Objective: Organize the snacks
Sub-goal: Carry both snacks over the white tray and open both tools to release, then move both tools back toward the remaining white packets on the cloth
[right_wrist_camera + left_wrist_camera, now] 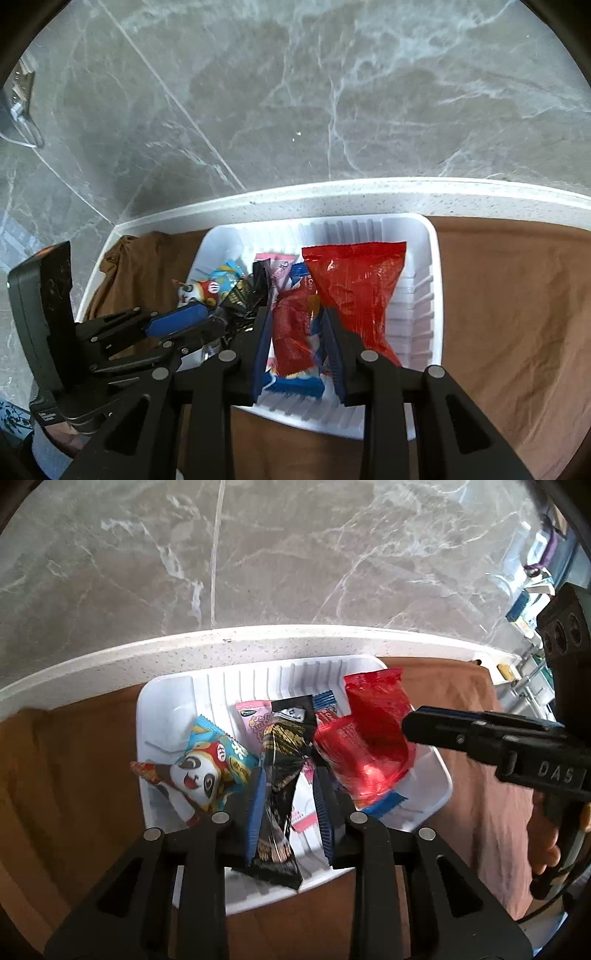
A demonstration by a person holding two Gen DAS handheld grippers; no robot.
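A white ribbed tray (166, 694) (424, 236) sits on a brown cloth and holds several snack packets. My left gripper (290, 775) is over the tray with its jaws around a black and gold packet (282, 760) that hangs between them. It also shows in the right wrist view (243, 295). My right gripper (297, 314) straddles a red and blue packet (291, 328) in the tray, jaws apart. A large red bag (369, 738) (354, 284) lies at the tray's right. A panda packet (207, 771) (210, 288) lies at the left, a pink packet (255, 720) behind.
The brown cloth (74, 775) (517, 314) covers a white speckled counter (258, 642) (369, 195) whose far edge drops to a grey marble floor (295, 554). The right gripper's body (517, 746) reaches in from the right in the left wrist view.
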